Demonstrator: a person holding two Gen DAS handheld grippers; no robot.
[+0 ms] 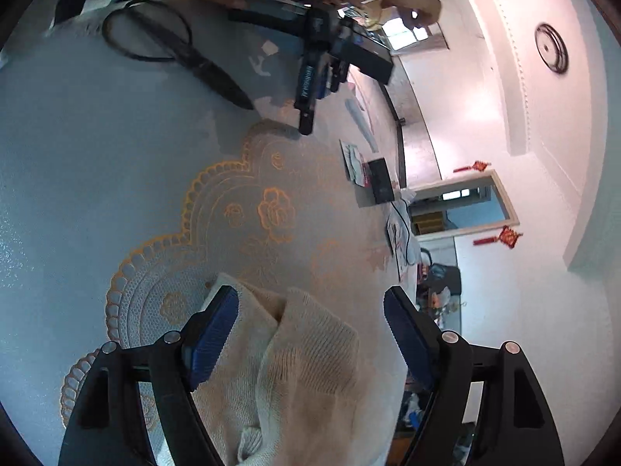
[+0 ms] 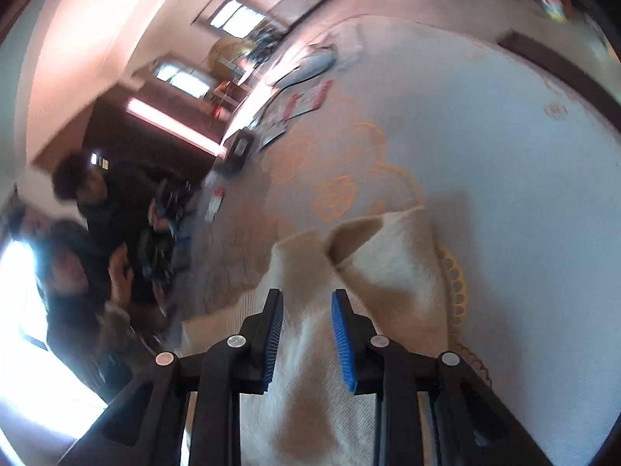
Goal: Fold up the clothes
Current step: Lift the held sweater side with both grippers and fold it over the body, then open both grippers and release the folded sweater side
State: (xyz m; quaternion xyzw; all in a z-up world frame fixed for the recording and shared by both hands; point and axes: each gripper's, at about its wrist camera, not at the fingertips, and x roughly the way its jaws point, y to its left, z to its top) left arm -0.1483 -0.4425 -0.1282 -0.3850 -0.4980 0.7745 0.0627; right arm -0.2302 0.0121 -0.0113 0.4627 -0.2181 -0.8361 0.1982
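A cream knitted garment (image 1: pixel 306 361) lies bunched on a white tablecloth (image 1: pixel 97 178) with orange embroidery. My left gripper (image 1: pixel 310 306) is wide open; the garment's folds lie between its blue pads, touching the left pad (image 1: pixel 213 334). In the right wrist view the same garment (image 2: pixel 372 264) lies under my right gripper (image 2: pixel 306 303), which is partly open with cloth between and below the pads; no pinch shows. The right gripper also shows in the left wrist view (image 1: pixel 310 77), at the far side of the table.
Black scissors (image 1: pixel 174 50) lie on the cloth at the far left. A black box (image 1: pixel 380 180) and papers (image 1: pixel 353 159) sit near the table's far edge. People (image 2: pixel 97 209) are beside the table on the left of the right wrist view.
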